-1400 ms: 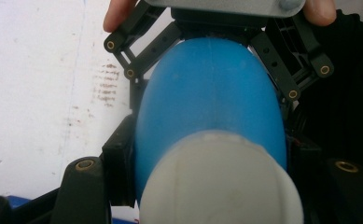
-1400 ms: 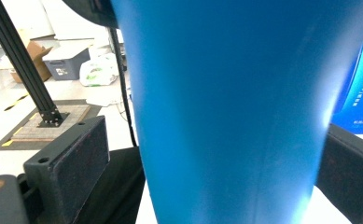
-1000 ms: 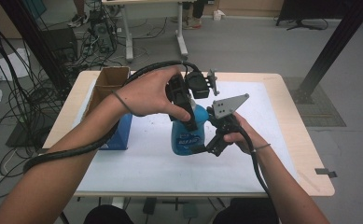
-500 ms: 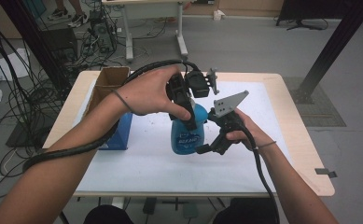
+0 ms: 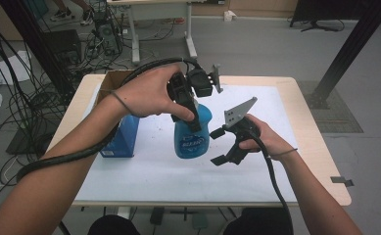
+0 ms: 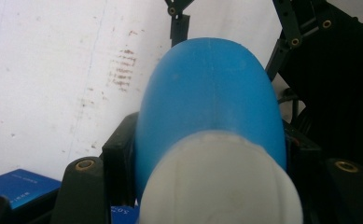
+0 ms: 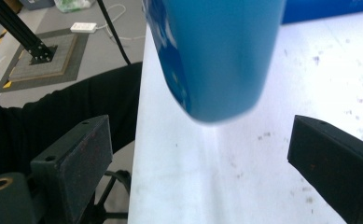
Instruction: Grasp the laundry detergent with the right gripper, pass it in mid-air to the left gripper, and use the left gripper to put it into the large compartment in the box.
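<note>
A blue bottle (image 5: 191,143) with a white cap (image 6: 216,186) hangs tilted just above the white sheet (image 5: 154,171). My left gripper (image 5: 193,117) comes down from above and is shut on its upper part; in the left gripper view the jaws press on both sides of the bottle (image 6: 207,88). My right gripper (image 5: 218,146) stands open just right of the bottle's lower part. Its jaws have just been closing a little. In the right gripper view the bottle's bottom (image 7: 216,60) lies ahead between the pads (image 7: 83,154), which do not touch it.
A blue box (image 5: 122,137) lies left of the bottle, with an open cardboard box (image 5: 112,81) behind it. The white sheet covers most of the wooden table (image 5: 320,161). Cables and table legs crowd the floor beyond the far edge.
Hardly anything: the right gripper's jaws look a touch narrower. Both hands and the bottle stay where they were.
</note>
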{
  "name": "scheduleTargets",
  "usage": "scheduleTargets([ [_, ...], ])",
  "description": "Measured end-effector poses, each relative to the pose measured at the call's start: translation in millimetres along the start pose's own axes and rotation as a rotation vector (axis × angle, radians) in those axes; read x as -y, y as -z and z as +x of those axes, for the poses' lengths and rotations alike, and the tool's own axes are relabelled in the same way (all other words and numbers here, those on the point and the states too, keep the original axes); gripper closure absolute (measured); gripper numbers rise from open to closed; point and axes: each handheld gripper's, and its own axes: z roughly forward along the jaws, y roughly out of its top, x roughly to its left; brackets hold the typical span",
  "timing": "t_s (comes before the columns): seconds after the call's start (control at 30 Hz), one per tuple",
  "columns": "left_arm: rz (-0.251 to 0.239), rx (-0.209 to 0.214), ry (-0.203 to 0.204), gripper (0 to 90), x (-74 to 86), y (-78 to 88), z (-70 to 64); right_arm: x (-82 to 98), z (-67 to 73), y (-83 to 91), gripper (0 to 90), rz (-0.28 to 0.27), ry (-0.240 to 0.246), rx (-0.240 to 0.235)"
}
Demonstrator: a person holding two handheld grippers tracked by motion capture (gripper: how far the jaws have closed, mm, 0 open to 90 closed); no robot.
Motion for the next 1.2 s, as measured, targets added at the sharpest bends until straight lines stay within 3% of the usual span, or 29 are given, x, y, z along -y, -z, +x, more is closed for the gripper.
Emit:
scheduleTargets([
  [0.27,0.015,-0.03,0.035,37.7,6.2,10.4,3.2,7.9,-4.7,5.2,8.7,0.119,-0.039,0.052],
  [0.53,-0.005,-0.071,0.109,37.7,15.0,22.9,11.4,13.9,-6.7,5.7,9.3,0.265,-0.06,0.081],
  [0.8,-0.002,-0.112,0.17,37.7,19.1,31.0,15.8,20.6,-9.5,7.5,9.6,0.363,-0.08,0.13],
  [1.0,-0.001,-0.128,0.272,37.7,22.0,40.3,21.7,24.1,-10.8,7.5,9.6,0.441,-0.082,0.152],
  [1.2,-0.009,-0.149,0.359,37.7,26.7,50.6,28.2,27.3,-12.4,9.4,8.9,0.481,-0.099,0.169],
])
